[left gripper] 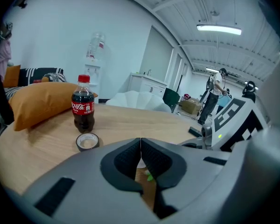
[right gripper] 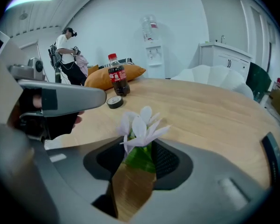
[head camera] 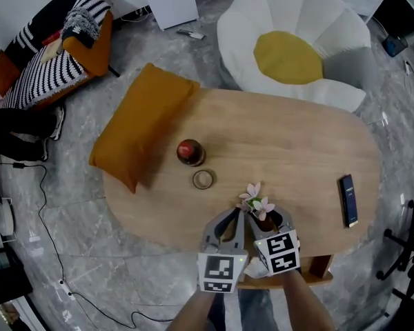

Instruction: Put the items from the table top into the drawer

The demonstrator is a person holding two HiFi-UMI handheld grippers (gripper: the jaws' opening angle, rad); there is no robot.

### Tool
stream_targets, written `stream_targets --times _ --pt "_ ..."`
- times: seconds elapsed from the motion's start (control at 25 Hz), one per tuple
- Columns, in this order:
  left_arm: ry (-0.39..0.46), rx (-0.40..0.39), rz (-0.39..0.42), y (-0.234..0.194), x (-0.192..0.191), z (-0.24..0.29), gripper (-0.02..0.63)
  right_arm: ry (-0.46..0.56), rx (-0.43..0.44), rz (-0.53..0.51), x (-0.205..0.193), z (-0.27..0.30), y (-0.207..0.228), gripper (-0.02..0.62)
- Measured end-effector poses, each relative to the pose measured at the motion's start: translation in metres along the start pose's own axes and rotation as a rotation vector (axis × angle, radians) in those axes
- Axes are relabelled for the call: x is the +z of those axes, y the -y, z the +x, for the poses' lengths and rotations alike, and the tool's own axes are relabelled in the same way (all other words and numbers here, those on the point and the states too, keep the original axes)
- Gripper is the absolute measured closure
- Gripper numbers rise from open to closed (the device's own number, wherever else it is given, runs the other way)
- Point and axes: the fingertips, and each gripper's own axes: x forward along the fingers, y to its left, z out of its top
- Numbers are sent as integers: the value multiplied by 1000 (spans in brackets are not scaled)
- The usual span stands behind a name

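- Two jaws of the right gripper (right gripper: 139,158) clamp the flower vase (right gripper: 130,190) at the table (head camera: 297,143) near edge — for stowing, presumably.
- Left gripper (left gripper: 140,146): jaws together, empty.

The flower (head camera: 255,200) stands within the right gripper (head camera: 270,216), the left gripper (head camera: 230,219) just beside.

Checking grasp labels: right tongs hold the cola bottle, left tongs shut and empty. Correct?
No. The right tongs hold the flower vase, not the cola bottle, as the right gripper view shows. Left tongs shut and empty: correct.
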Motion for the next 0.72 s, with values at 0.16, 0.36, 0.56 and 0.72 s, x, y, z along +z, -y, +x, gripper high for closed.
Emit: stream_targets --times 0.16,0.36,0.56,0.72 --pt "0 5 -6 -1 0 1 595 -14 8 13 -3 2 -1 500" --pt "1 5 -7 -1 2 4 595 -27 11 14 -5 3 1 538" --pt "-9 1 -9 4 3 0 595 -27 0 39 1 0 3 554" --pt "-1 -3 0 5 7 -1 595 12 7 44 10 -7 1 555"
